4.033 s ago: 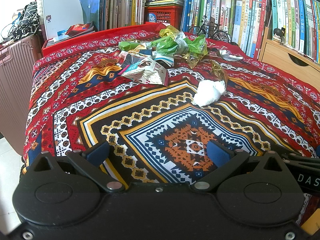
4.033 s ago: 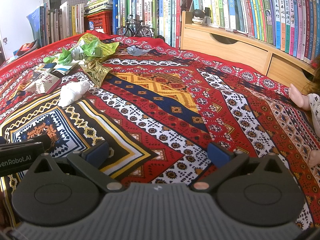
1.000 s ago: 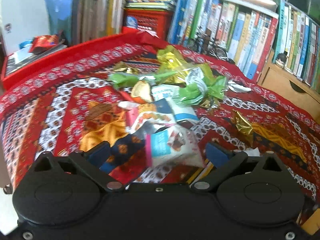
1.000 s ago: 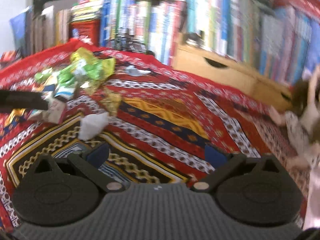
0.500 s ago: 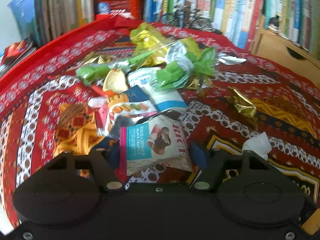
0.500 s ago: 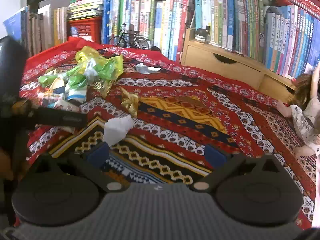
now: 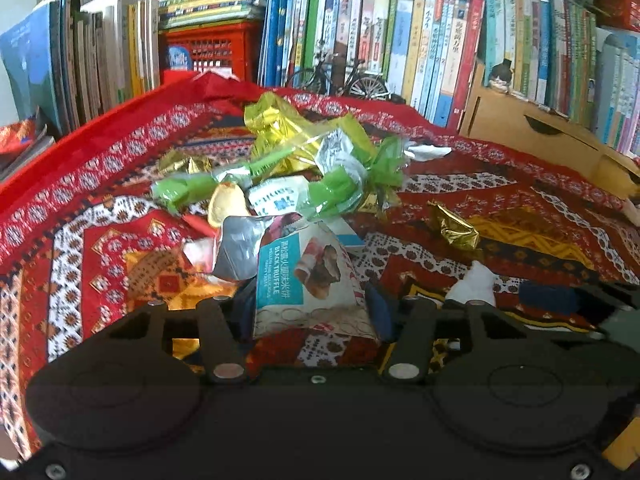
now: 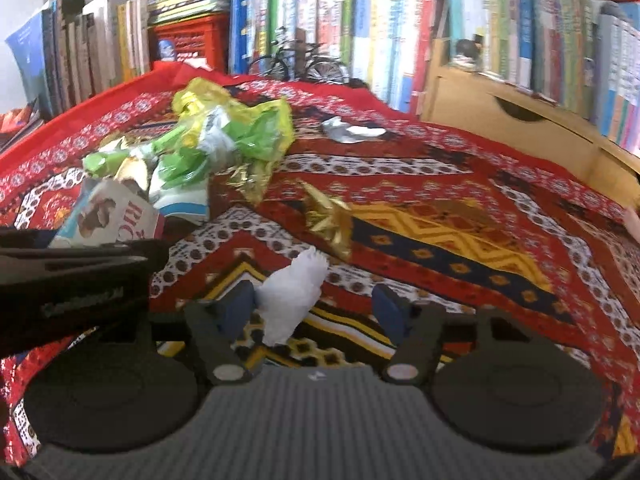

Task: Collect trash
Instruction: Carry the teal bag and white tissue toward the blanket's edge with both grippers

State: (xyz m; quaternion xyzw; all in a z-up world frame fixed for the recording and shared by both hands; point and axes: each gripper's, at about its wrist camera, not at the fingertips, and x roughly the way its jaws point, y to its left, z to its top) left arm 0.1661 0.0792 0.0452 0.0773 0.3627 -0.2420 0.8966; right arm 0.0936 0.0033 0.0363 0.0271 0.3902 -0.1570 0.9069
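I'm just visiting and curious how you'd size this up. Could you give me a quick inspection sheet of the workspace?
Surface: patterned red cloth.
Job's things: snack packet, white tissue, gold wrapper, green wrapper pile, silver scrap.
Clutter: nothing seen.
Grippers: left gripper closing, snack packet between its jaws; right gripper closing, white tissue between its jaws, beside one pad.
Cables: nothing seen.
Surroundings: books, red crate, model bicycle, wooden drawers.
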